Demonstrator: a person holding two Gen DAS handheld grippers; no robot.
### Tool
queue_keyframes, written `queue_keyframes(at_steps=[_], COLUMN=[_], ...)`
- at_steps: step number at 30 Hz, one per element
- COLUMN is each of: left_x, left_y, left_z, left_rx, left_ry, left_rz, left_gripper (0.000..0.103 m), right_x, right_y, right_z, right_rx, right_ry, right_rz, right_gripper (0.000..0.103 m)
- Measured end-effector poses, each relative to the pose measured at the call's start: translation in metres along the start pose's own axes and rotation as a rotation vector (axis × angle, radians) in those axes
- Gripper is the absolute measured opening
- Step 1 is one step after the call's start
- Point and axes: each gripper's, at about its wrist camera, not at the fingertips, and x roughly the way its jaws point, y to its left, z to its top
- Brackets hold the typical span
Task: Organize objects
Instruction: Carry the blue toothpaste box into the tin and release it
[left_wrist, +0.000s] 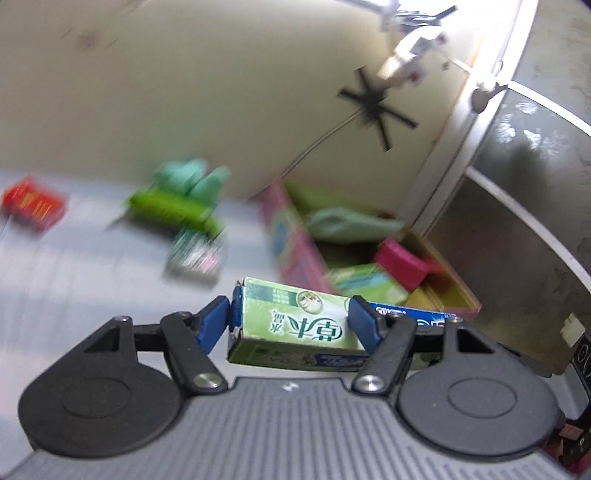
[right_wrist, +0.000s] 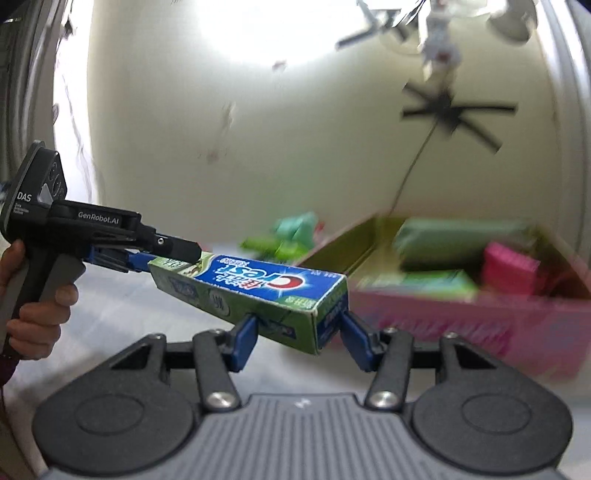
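Toothpaste box (right_wrist: 255, 291), green and blue: held off the table, one end clamped between left gripper (left_wrist: 290, 321) pads, other end pinched between right gripper (right_wrist: 297, 328) pads. Pink storage box (right_wrist: 461, 317) just beyond, holding other packets.

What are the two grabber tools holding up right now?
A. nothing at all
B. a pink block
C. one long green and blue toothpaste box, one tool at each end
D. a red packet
C: the long green and blue cardboard toothpaste box has the right gripper clamped on its near end and the left gripper on its far end.
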Motion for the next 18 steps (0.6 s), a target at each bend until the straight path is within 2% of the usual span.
queue_keyframes(at_steps=[5, 10, 14, 18], left_x=[0.055, 0.114, 0.151, 0.168], left_y=[-0.048, -0.075, -0.08, -0.087], left_z=[0.032, 0.044, 0.048, 0.045], left_rx=[0.093, 0.123, 0.126, 0.156], left_ry=[0.004, 0.041, 0.065, 0.075], left_rz=[-0.024, -0.034, 0.007, 0.102], left_gripper=[0.072, 0.072, 0.073, 0.073], right_x=[0.013, 0.032, 0.056, 0.067], right_y=[-0.045, -0.089, -0.104, -0.107], right_z=[0.018, 0.021, 0.03, 0.031], right_rx=[0.007, 0.051, 0.064, 0.055], right_ry=[-0.03, -0.001, 0.061, 0.042], right_rz=[-0.137, -0.225, -0.272, -0.354], right_gripper=[0.051, 0.051, 0.052, 0.055])
